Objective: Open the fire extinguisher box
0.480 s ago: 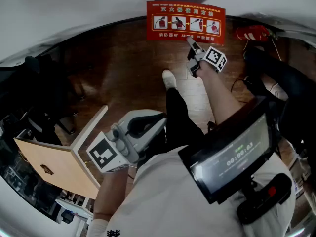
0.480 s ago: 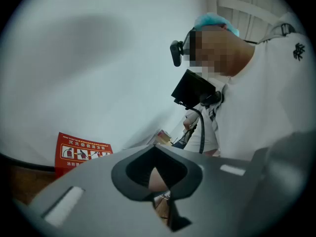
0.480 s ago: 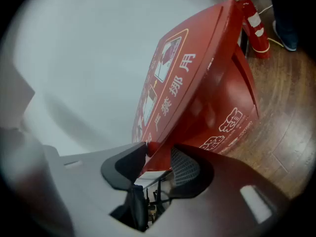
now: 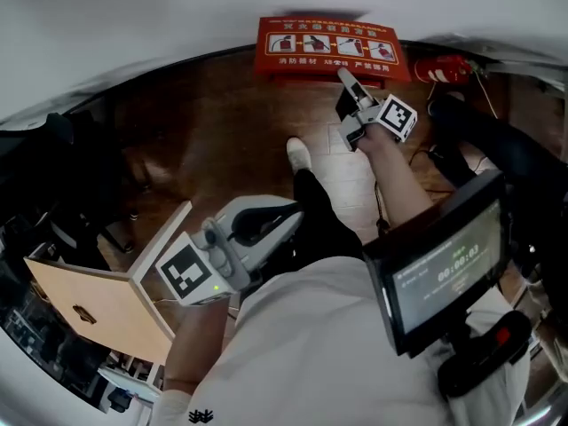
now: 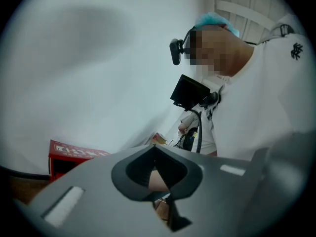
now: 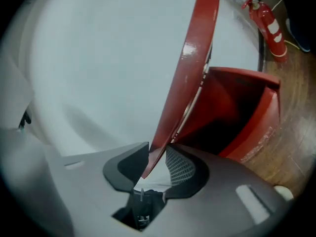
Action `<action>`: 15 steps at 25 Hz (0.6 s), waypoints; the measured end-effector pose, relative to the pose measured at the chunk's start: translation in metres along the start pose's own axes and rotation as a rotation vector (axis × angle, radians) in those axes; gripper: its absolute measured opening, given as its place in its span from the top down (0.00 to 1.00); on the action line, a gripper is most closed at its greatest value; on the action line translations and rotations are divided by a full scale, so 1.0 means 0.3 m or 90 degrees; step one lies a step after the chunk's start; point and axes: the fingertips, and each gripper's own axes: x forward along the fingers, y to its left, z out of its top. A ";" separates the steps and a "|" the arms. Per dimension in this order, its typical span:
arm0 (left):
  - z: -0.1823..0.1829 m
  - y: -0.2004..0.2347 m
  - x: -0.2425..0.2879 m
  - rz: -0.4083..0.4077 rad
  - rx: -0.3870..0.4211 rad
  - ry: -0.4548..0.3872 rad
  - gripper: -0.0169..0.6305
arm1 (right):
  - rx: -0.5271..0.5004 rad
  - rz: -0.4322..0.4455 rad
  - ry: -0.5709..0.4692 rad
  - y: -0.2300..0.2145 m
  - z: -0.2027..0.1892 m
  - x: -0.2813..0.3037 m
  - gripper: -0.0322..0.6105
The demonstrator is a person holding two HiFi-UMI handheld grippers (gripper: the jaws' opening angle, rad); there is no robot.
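The red fire extinguisher box (image 4: pixel 328 47) stands on the floor against the white wall. In the right gripper view its lid (image 6: pixel 190 68) is swung up steeply, and the dark inside of the box body (image 6: pixel 242 117) shows behind it. My right gripper (image 6: pixel 157 154) is shut on the lid's front edge; in the head view the right gripper (image 4: pixel 343 76) reaches out to that edge. My left gripper (image 4: pixel 286 220) stays back by my body, shut with nothing in it. In the left gripper view the left gripper (image 5: pixel 155 149) points towards me, with the box (image 5: pixel 69 154) low at the left.
A red fire extinguisher (image 4: pixel 444 67) stands right of the box, also in the right gripper view as the extinguisher (image 6: pixel 266 26). A pale wooden panel (image 4: pixel 98 300) is at my left. My shoe (image 4: pixel 297 153) rests on the wooden floor (image 4: pixel 222 122).
The lid has swung up from nearly shut to steeply raised, with my right gripper on its edge. The box's inside now shows. My left gripper has not moved.
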 end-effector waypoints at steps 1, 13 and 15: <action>0.010 0.000 0.008 -0.002 0.006 -0.003 0.98 | -0.010 0.010 -0.005 0.039 0.041 0.013 0.79; 0.069 0.025 -0.012 0.033 0.018 -0.017 0.98 | -0.082 0.083 -0.074 0.266 0.407 0.228 0.84; 0.075 0.035 -0.015 0.043 0.014 -0.019 0.98 | -0.092 0.077 -0.076 0.261 0.450 0.257 0.84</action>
